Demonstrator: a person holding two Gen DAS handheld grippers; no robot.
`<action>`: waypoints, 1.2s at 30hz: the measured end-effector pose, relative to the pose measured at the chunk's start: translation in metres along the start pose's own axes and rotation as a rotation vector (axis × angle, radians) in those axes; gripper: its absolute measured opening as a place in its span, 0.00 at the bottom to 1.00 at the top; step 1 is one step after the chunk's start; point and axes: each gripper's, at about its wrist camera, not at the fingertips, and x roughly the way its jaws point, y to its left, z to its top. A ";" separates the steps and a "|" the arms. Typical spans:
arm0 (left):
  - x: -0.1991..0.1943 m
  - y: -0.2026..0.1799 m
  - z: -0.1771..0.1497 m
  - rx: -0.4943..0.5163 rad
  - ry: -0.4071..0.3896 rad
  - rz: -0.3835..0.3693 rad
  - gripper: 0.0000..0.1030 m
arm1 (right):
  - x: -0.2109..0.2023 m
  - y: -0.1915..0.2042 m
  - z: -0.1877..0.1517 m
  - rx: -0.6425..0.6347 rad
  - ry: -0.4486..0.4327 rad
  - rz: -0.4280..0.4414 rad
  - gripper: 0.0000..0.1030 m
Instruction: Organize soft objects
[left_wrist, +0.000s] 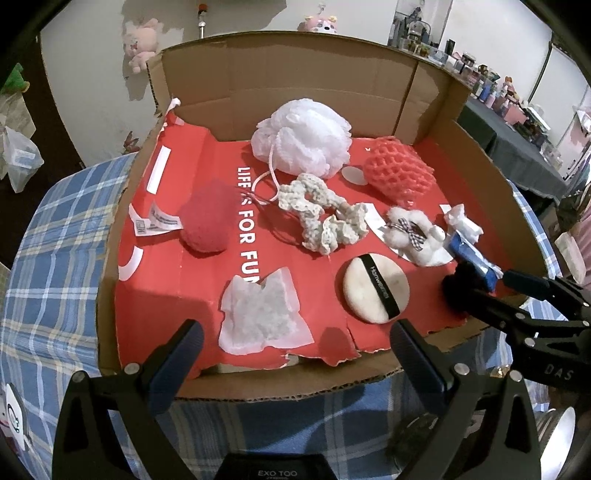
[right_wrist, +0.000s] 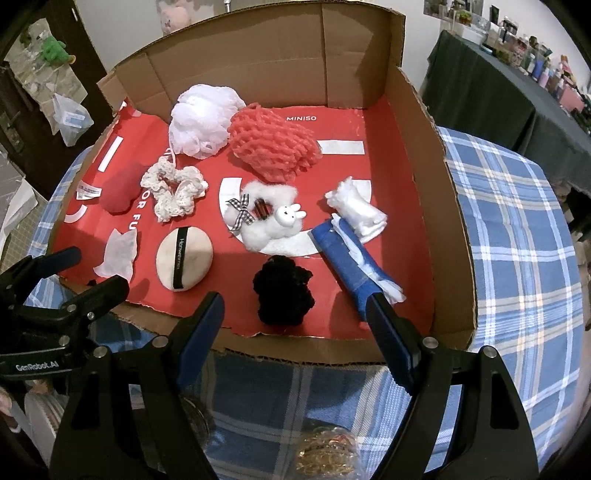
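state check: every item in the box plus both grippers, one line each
Open cardboard box: flaps up, red liner torn in front.
White mesh bath pouf: loose, cord trailing.
Coral net sponge: loose.
Cream crocheted scrunchie: lying flat.
Round powder puff: strap side up.
Black fuzzy scrunchie: loose.
Left gripper: jaws open, empty.
Right gripper: jaws open, empty.

A table with a blue checked cloth (right_wrist: 517, 229) holds a big, flat cardboard box (right_wrist: 424, 155). The box sits right on the cloth, and its side flaps stand up. The cloth shows on the left, on the right and in front of the box. Near the front edge, something shiny and gold (right_wrist: 325, 454) lies on the cloth.
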 end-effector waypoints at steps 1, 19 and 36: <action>0.000 0.000 0.000 -0.001 -0.001 0.002 1.00 | 0.000 0.000 0.000 0.002 -0.001 0.000 0.76; 0.002 0.002 0.001 -0.018 0.008 0.027 1.00 | -0.001 -0.001 0.000 0.002 -0.005 0.000 0.76; 0.002 0.001 0.001 -0.017 0.008 0.026 1.00 | -0.001 -0.001 0.000 0.001 -0.004 -0.001 0.76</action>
